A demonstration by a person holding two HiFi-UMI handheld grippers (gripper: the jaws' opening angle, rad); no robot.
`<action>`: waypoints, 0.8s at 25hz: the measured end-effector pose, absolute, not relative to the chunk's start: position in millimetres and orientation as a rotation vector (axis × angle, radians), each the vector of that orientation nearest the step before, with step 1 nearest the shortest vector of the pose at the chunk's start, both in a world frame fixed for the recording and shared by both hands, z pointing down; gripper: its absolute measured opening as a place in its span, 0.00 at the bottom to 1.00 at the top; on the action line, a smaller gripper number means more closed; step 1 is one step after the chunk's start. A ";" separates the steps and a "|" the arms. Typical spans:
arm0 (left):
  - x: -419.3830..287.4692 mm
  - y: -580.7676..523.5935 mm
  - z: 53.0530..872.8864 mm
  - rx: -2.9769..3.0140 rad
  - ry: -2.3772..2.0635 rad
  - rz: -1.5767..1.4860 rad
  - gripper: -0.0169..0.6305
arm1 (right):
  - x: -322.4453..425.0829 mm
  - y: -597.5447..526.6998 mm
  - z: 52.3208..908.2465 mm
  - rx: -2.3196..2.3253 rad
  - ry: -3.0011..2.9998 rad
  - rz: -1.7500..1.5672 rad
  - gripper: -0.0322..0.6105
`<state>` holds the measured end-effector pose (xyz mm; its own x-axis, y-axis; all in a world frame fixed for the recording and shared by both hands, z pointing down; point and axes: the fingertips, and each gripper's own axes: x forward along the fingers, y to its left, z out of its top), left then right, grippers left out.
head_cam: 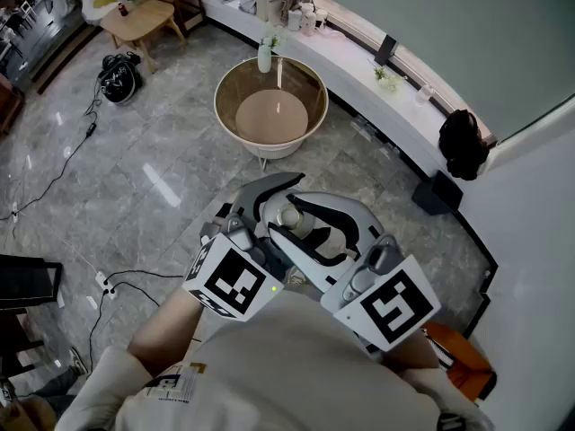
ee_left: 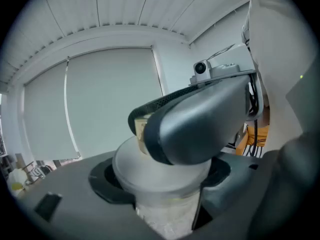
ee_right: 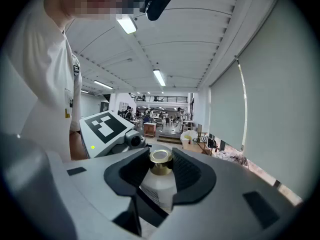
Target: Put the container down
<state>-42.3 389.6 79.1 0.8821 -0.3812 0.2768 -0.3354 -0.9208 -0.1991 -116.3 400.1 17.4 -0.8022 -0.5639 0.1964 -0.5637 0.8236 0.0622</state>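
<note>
The round table (head_cam: 271, 106) stands far ahead on the floor and looks like the likeliest landing spot. Both grippers hang near the person's chest, crossed close together. The left gripper (ee_left: 162, 176) clamps the frosted, lidded container (ee_left: 165, 214) by its sides. The right gripper (ee_right: 161, 171) grasps a white bottle (ee_right: 156, 191) just below its gold cap. A good put-down probably means drawing the right gripper aside first. Then carry the container upright, rest its base flat, and only then loosen.
</note>
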 end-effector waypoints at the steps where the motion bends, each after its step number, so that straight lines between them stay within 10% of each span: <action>1: -42.5 389.8 78.2 -2.905 0.555 -0.473 0.56 | -116.4 400.2 16.3 0.880 -2.802 0.002 0.27; 20: -37.9 390.6 77.9 -2.918 0.531 -0.483 0.56 | -111.6 399.3 15.5 0.900 -2.805 0.009 0.27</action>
<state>-37.9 390.6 77.9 0.8863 -0.3636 0.2867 -0.3198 -0.9285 -0.1889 -111.6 399.3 15.5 -0.7958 -0.5759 0.1874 -0.5771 0.8149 0.0538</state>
